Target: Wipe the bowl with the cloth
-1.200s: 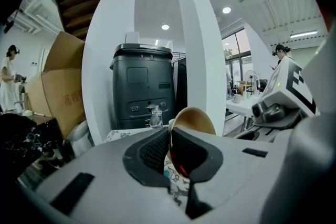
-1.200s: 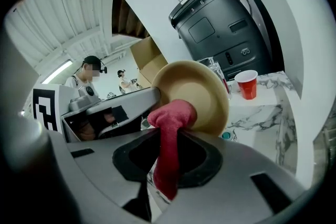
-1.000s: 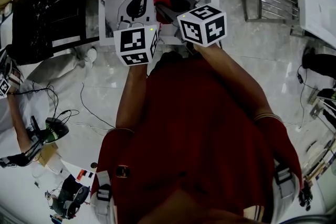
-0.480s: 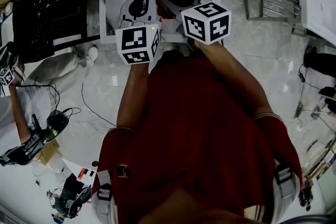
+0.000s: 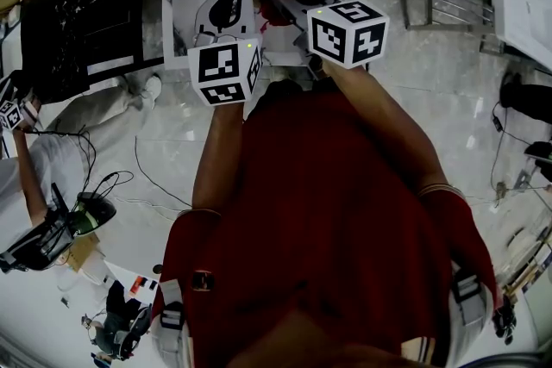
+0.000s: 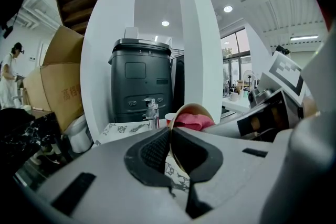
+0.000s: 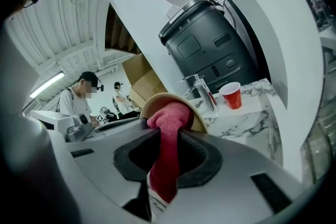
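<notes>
Left gripper (image 6: 170, 136) hung over the white marble counter (image 7: 247, 113), clamped on the rim of the tan round bowl (image 6: 194, 107), tipped on edge. Right gripper (image 7: 169, 139) pinched the pink terry cloth (image 7: 170, 115) inside it. Pushing hard, I reckoned, could lever that rim free and drop the bowl.

Left claw (image 6: 170, 136) pinches the bowl (image 6: 193, 109) by its rim; right claw (image 7: 169, 138) grips the cloth (image 7: 169, 119). Both arms reach forward, close together.

Just beyond bowl (image 7: 153, 100): faucet (image 7: 204, 92) and red cup (image 7: 231, 96)
</notes>
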A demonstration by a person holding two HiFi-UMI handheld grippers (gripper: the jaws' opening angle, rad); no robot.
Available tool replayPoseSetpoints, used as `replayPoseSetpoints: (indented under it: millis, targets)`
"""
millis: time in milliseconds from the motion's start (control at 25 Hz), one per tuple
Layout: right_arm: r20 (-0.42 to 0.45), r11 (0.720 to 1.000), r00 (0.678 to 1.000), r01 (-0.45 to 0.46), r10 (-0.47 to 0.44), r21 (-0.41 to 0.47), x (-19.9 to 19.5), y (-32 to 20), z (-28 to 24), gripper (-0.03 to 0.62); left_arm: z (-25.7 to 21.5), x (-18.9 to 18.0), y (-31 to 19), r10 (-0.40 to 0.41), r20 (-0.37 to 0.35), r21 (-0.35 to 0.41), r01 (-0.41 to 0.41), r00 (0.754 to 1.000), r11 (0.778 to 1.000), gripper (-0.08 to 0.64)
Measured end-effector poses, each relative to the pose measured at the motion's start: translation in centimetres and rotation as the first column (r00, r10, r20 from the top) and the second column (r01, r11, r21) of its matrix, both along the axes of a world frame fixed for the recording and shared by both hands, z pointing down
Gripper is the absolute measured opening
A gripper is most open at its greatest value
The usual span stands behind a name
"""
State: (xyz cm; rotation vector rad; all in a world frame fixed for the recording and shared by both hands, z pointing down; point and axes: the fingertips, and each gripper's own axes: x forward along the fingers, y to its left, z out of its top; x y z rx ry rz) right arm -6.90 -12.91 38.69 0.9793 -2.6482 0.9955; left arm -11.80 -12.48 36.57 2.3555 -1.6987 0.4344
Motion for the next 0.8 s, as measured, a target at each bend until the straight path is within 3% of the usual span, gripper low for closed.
replayPoseSetpoints:
  millis: [800]
  targets:
    - [0.018,0.995,1.000,0.018,-0.016,-0.098,-0.4,2.3,1.9,0.081,-1.4,-1.3,0.5,-0.039,-0.001,0.054,0.039,0.999,0.998,0.023]
